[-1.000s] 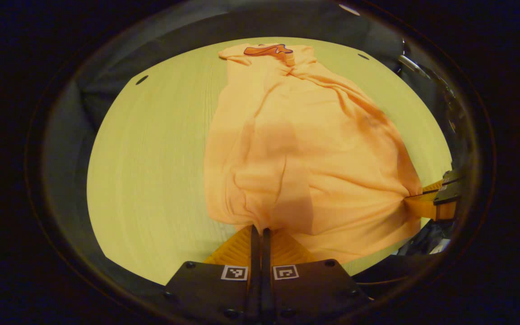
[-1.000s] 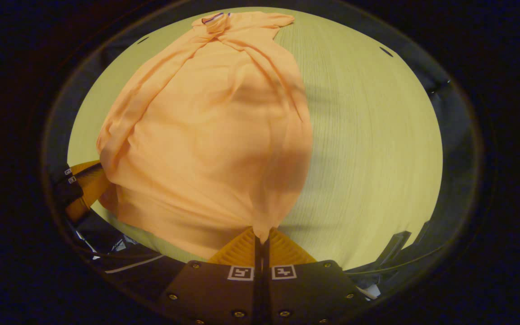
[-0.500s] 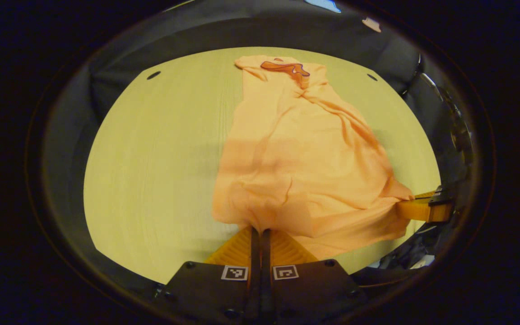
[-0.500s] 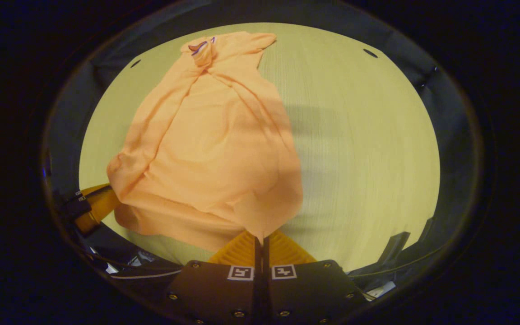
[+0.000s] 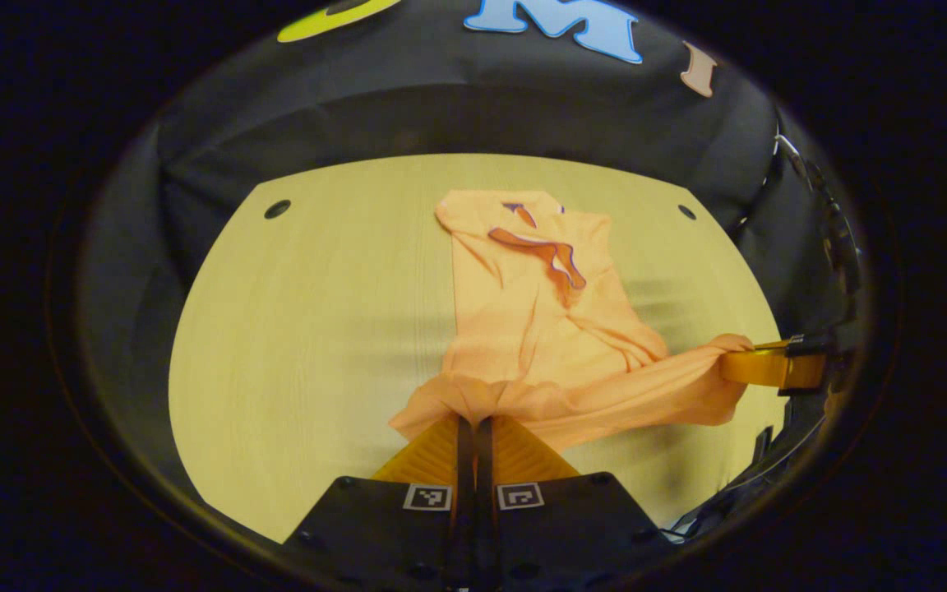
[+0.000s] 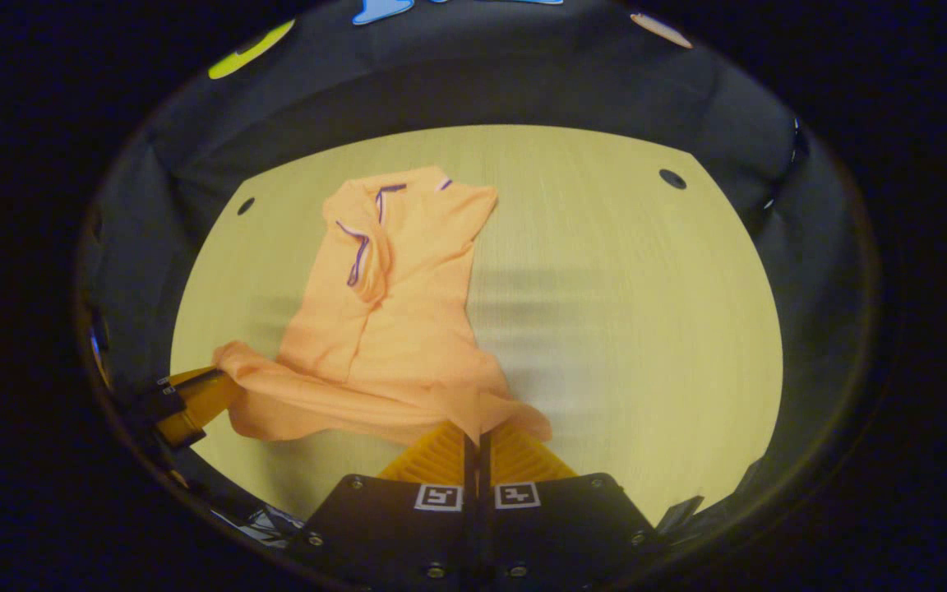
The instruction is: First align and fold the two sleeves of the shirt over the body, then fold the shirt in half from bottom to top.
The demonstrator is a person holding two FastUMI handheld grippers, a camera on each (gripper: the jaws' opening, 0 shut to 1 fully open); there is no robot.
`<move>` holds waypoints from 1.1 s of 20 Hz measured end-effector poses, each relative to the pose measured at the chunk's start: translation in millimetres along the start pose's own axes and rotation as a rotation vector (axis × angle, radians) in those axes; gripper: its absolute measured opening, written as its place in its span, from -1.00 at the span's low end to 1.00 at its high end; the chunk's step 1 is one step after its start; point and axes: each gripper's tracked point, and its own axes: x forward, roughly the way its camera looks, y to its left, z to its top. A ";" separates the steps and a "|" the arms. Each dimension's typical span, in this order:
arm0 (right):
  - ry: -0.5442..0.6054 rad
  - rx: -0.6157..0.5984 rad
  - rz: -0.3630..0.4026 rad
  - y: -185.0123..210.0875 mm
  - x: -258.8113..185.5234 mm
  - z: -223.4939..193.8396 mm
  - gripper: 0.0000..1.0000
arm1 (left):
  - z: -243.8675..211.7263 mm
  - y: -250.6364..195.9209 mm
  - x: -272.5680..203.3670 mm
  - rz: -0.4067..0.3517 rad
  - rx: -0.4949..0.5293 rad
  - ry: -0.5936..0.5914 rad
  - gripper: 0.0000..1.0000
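An orange polo shirt (image 5: 547, 321) with a dark-trimmed collar lies on the round pale wooden table (image 5: 309, 329), collar at the far end and sleeves folded over the body. My left gripper (image 5: 473, 421) is shut on one corner of the bottom hem. In the right gripper view my right gripper (image 6: 474, 434) is shut on the other hem corner of the shirt (image 6: 391, 312). The hem hangs stretched between the two, lifted over the lower body. The right gripper (image 5: 757, 366) shows at the right in the left gripper view, the left gripper (image 6: 190, 399) at the left in the right gripper view.
Black cloth walls (image 5: 473, 123) ring the table closely at the back and sides. Small dark holes (image 5: 277, 209) mark the tabletop near its far edge. Bare wood lies left of the shirt in the left gripper view and right of it (image 6: 638, 312) in the right gripper view.
Both grippers have carried the bottom hem up and forward toward the collar. The shirt's visible length has shrunk as the lower half folds over, and the collar has flattened out.
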 end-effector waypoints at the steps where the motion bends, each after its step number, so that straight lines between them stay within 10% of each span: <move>1: -0.027 0.000 0.000 -1.1 2.9 16.9 -1.00 | 19.8 1.2 6.1 -0.006 -0.009 -0.024 -0.88; 22: -0.449 0.038 0.015 -4.4 145.1 258.8 -1.00 | 235.8 45.7 184.7 -0.014 0.057 -0.349 -0.89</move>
